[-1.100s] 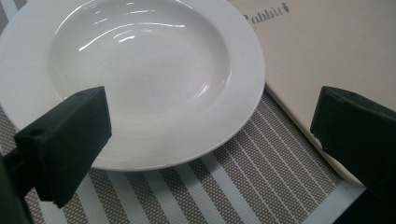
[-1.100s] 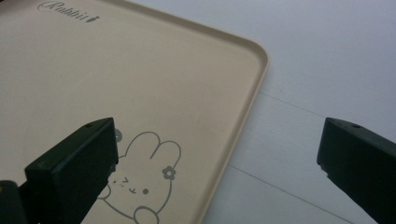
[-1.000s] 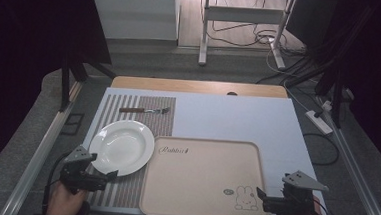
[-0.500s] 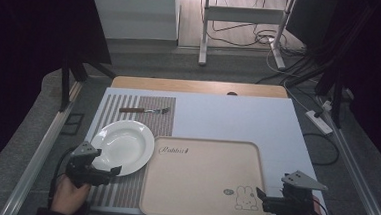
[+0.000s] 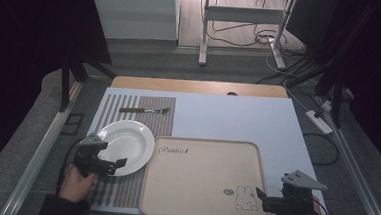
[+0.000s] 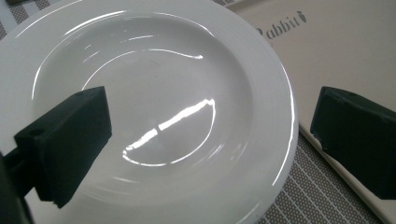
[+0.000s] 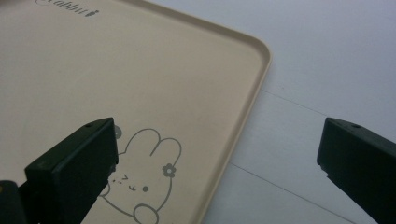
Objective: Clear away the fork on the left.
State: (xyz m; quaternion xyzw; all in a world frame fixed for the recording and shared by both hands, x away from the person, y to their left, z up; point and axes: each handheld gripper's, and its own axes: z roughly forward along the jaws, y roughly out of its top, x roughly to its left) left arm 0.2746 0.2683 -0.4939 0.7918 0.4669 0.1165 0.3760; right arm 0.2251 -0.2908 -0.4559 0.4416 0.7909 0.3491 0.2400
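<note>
A white deep plate (image 5: 125,142) lies on a striped placemat (image 5: 128,114) at the left. My left gripper (image 5: 114,164) is open at the plate's near rim. In the left gripper view, one jaw hangs over the plate's (image 6: 154,107) bowl and the other over the edge of the beige tray (image 6: 345,51), so the left gripper (image 6: 215,130) straddles the rim. The beige tray (image 5: 200,168) with a rabbit drawing lies in the middle. My right gripper (image 5: 262,198) is open at its near right corner, and the right gripper (image 7: 219,149) spans the tray's rim (image 7: 252,93).
A fork (image 5: 145,110) with a brown handle lies on the far end of the placemat. The pale tabletop (image 5: 238,120) stretches to the right of the tray. A wooden strip (image 5: 200,86) runs along the far edge. A power strip (image 5: 319,121) lies on the floor at the right.
My left gripper has moved forward and to the right, from the placemat's near corner to the plate's near rim. The right gripper has stayed put.
</note>
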